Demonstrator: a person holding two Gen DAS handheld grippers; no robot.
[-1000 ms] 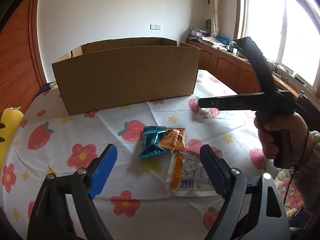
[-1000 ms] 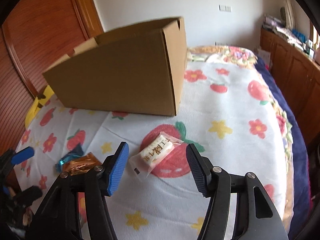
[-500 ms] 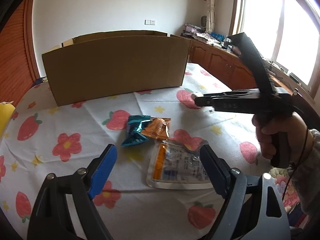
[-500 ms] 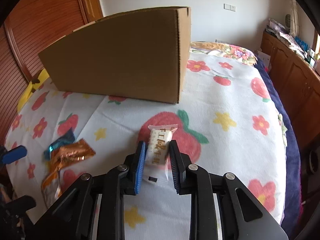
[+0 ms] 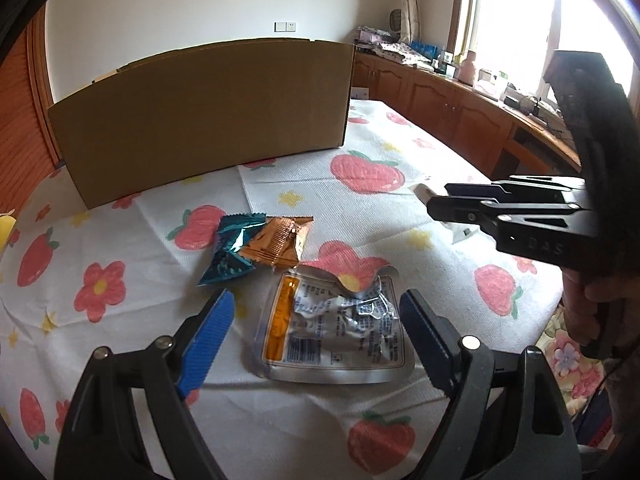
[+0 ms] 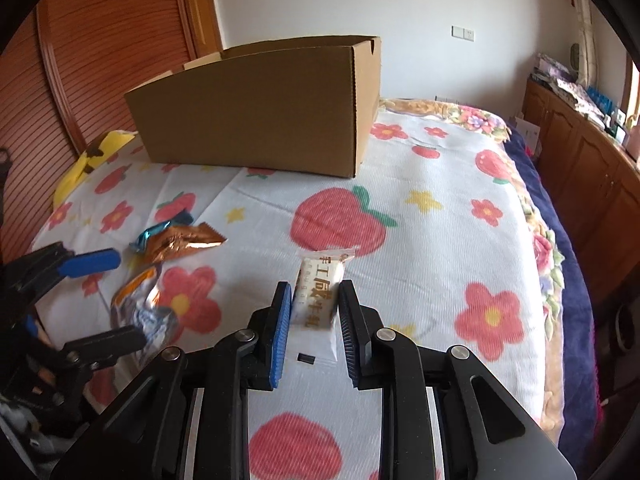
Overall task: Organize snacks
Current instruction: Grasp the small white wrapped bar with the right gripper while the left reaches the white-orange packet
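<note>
The right gripper (image 6: 311, 302) clenches a white clear-wrapped nougat packet (image 6: 318, 300); the left gripper (image 5: 316, 318) stands released over the strawberry-printed cloth (image 6: 420, 240).

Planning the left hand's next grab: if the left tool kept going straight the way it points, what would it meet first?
Most likely the crinkled silver pouch, lying flat on the strawberry cloth between the open left tool's jaws. The teal packet and orange packet lie beyond, though depth is uncertain.

We see the box (image 5: 200, 120) at the bed's (image 5: 380, 216) back, two packets (image 5: 260, 244) before it, a pouch (image 5: 340, 332) nearest.
</note>
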